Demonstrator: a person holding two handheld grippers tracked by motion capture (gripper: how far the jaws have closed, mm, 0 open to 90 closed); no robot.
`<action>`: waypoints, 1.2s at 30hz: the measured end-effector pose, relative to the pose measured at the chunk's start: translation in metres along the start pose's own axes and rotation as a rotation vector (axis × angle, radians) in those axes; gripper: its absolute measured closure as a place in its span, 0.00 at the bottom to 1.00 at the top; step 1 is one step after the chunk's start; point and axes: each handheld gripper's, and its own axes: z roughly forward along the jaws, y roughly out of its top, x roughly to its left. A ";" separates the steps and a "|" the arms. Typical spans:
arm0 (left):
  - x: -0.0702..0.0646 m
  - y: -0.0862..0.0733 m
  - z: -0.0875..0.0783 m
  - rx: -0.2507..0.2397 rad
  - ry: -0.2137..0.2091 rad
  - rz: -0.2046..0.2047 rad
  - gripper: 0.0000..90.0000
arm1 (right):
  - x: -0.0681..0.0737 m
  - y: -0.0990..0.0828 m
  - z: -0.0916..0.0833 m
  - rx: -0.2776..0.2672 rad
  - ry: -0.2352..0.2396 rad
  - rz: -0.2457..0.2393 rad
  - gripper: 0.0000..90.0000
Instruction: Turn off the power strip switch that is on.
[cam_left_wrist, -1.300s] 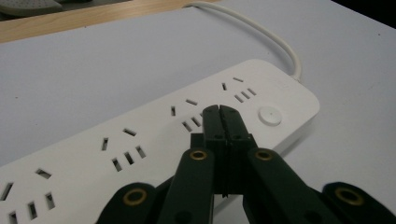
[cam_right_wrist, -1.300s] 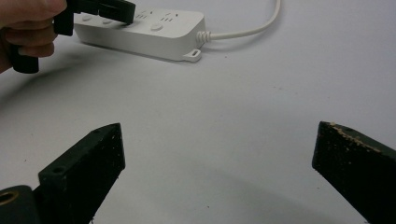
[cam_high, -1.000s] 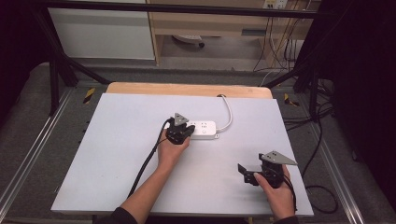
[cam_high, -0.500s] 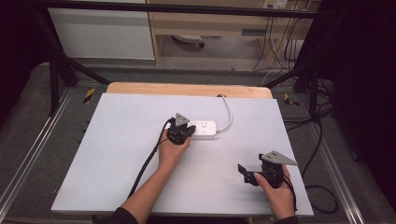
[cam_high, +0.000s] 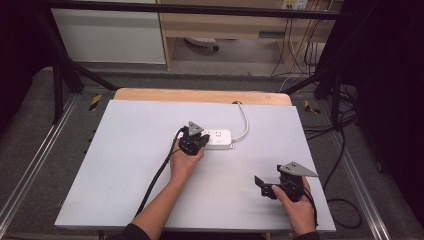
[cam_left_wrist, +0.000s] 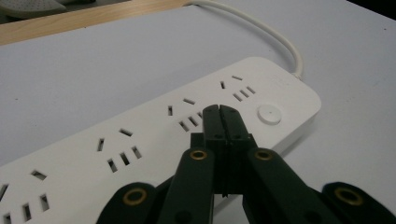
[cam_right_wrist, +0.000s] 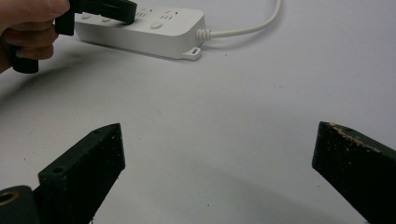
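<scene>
Strip (cam_high: 216, 138) lies flat, a little right of centre on the far half of the table (cam_high: 125, 150), long axis across it. White cord (cam_high: 244, 122) leaves the strip's right end and runs off the back edge.

Left gripper (cam_high: 194, 140): jaws pressed fully together, nothing between them. In the left gripper view the joined tips (cam_left_wrist: 219, 116) sit over the strip's top face (cam_left_wrist: 140, 140), among the socket slots and just short of the round button (cam_left_wrist: 270, 113). Whether the tips touch the plastic or hover just above it is not clear from this angle.

Right gripper (cam_high: 267, 185): near the right front of the table, well apart from the strip. Jaws stand wide, nothing held; the right gripper view has only bare table between its two pads (cam_right_wrist: 88, 163).

Step in hand, as I read it: closed left tips used as a poker, lined up to press the button.

Next move calls for:
- a small shift of the tips toward the cord end, so they land square on the button;
- a straight push down, jaws kept together;
- light force only. The strip is unheld and could slide or tip, so the right gripper may need to steady the cord end.
</scene>
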 end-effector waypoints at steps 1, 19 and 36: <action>0.000 0.000 0.000 0.000 0.001 0.001 1.00 | 0.000 0.000 0.000 0.000 0.000 -0.001 0.04; -0.003 -0.002 0.000 -0.012 0.020 0.010 1.00 | 0.000 0.000 0.000 0.003 0.001 -0.001 0.04; -0.005 -0.002 0.000 -0.012 0.034 0.007 1.00 | 0.000 0.000 0.000 0.003 0.001 -0.001 0.04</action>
